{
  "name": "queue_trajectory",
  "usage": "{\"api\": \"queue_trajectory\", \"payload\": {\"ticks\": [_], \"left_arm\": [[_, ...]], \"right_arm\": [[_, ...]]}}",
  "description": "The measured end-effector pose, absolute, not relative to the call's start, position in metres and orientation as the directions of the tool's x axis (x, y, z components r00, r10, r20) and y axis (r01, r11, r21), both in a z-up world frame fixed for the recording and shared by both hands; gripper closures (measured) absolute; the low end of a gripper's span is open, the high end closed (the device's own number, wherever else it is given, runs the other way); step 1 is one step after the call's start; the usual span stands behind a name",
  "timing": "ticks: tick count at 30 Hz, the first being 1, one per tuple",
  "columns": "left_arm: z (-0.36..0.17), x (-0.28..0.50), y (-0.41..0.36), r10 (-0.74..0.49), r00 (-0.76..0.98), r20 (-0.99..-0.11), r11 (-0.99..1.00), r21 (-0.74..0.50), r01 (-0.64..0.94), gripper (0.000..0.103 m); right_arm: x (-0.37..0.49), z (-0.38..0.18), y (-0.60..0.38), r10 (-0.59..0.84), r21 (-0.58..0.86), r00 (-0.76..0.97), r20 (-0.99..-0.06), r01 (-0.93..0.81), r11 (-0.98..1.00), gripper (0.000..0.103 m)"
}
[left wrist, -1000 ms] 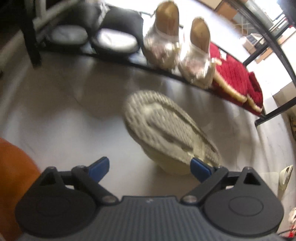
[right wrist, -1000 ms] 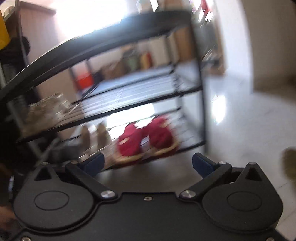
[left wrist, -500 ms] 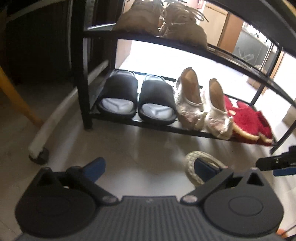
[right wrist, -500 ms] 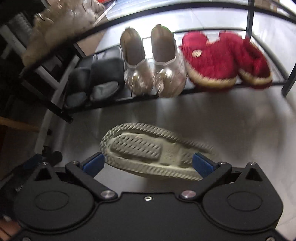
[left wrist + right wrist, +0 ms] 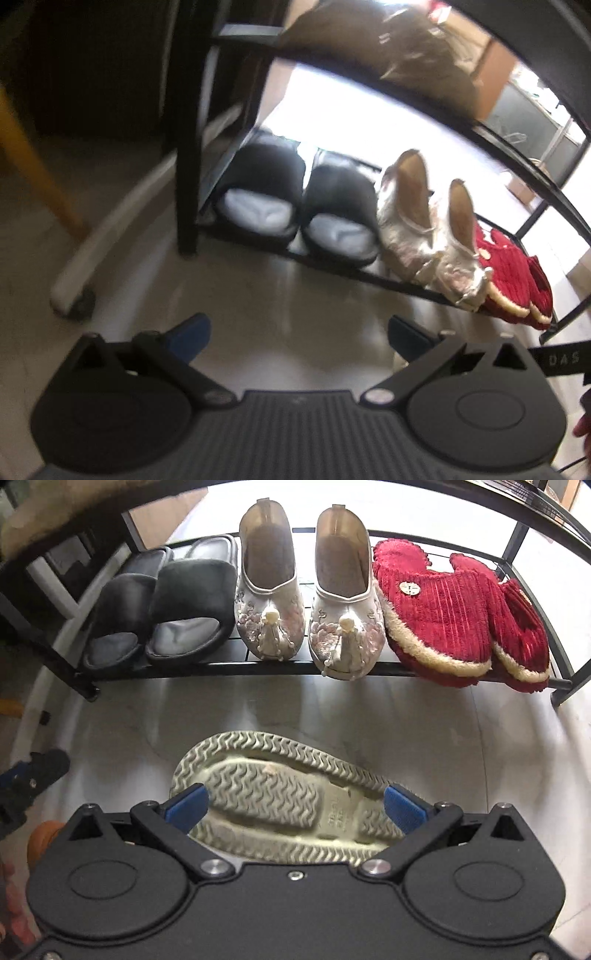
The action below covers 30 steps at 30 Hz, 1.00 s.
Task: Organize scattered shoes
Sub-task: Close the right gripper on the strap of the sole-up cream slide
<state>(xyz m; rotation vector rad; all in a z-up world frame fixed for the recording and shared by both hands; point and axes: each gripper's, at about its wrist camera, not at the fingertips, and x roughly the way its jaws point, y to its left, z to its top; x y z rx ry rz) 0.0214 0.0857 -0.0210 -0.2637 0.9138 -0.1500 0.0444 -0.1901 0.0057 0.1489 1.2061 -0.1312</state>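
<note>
Before the left gripper (image 5: 298,334), spread wide over bare floor, black slides (image 5: 295,206) sat on the black metal rack (image 5: 369,275). Under the right gripper (image 5: 293,806), also wide, a pale green rubber clog (image 5: 280,797) lay sole-up between its fingers, near that rack (image 5: 229,668).

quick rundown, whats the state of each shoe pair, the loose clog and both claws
green clog: sole up, on the floor between the open right claw's fingers
black slides: paired, bottom shelf
embroidered flats: paired, bottom shelf
red slippers: paired, bottom shelf
right claw: open
left claw: open, holding nothing
</note>
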Motion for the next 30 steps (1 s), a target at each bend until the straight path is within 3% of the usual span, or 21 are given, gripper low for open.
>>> {"api": "queue_trajectory", "payload": {"ticks": [13,24,30], "left_arm": [[-0.028,0.029,0.105,-0.247,0.603,-0.758,0.935,-0.350,-0.056,0.001],[-0.033,0.029,0.101,-0.249,0.591,-0.767,0.936,-0.346,-0.055,0.001],[-0.030,0.027,0.104,-0.272,0.606,-0.748,0.918,-0.390,-0.068,0.001]], "right_arm": [[0.092,-0.020,-0.130,-0.077,-0.047,0.276,-0.958,0.114,0.992,0.001],[0.103,-0.062,-0.102,-0.246,-0.245,0.176,-0.953,0.030,0.969,0.001],[0.103,-0.065,-0.097,-0.265,-0.267,0.180,-0.947,0.014,0.964,0.002]]}}
